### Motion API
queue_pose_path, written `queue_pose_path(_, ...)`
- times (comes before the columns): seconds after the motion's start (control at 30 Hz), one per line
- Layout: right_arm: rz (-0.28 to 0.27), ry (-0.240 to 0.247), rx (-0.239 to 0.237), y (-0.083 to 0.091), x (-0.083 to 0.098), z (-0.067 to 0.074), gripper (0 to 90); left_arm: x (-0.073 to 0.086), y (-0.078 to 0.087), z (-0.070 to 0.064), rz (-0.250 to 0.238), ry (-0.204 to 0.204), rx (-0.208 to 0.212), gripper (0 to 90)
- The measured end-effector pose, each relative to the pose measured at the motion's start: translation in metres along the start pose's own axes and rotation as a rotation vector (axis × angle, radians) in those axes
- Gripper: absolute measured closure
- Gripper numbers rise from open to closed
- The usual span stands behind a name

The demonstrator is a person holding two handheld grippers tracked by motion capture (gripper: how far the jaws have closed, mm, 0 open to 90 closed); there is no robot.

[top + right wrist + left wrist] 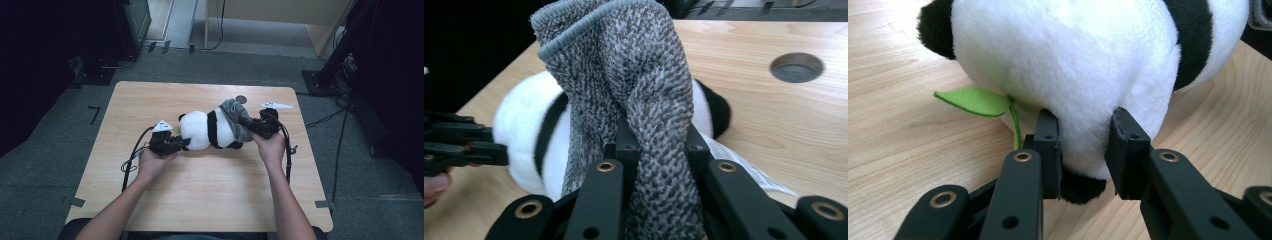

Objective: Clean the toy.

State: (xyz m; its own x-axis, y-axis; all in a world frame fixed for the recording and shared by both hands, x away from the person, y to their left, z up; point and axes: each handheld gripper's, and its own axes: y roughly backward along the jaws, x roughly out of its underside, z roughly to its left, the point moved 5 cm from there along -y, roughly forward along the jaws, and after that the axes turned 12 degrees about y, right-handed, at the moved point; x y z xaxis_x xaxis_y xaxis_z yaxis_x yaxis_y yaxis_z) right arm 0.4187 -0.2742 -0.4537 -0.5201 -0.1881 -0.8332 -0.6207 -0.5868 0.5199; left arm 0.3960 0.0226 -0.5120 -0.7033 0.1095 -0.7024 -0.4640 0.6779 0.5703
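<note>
The person's two forearms come in from the near edge of the wooden counter [200, 200], one to each side of a plush panda [207, 130] that lies on its side about mid-counter. On the left, the left hand-held gripper [181, 145] pinches the white plush of the panda's left end between its black jaws, close to a small black patch; a green felt leaf [975, 100] on a thin stem sticks out beside that grip and rests just above the wood. The panda's body runs rightward, white with black bands. Over its right end sits a grey knitted garment [236, 117], bunched up and partly pulled onto the toy. The right hand-held gripper [256, 125] has its jaws pressed together on a fold of this knit, the ribbed hem standing above them. A round hole [797, 67] in the counter lies just beyond the toy, on the far right.
</note>
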Motion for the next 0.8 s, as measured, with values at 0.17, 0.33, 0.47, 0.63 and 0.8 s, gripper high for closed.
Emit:
queue_pose_path(0.17, 0.004, -0.024, 0.015, 0.0, 0.007, -0.009, 77.8, -0.001, 0.0, 0.005, 0.0, 0.008, -0.002, 70.6)
queue_pose_path(0.33, 0.007, -0.046, 0.018, -0.003, 0.013, -0.015, 77.8, -0.003, 0.001, 0.008, 0.0, 0.007, -0.002, 70.6)
queue_pose_path(0.47, 0.046, -0.043, 0.064, -0.002, 0.02, -0.022, 77.9, -0.003, 0.001, 0.012, 0.006, 0.009, 0.002, 70.7)
queue_pose_path(0.63, -0.001, -0.049, 0.079, 0.01, 0.013, -0.027, 77.9, -0.003, 0.002, 0.015, 0.023, 0.006, 0.015, 72.6)
queue_pose_path(0.8, -0.076, -0.041, 0.062, 0.025, -0.002, -0.021, 77.8, -0.007, 0.01, 0.021, 0.046, -0.013, 0.053, 74.1)
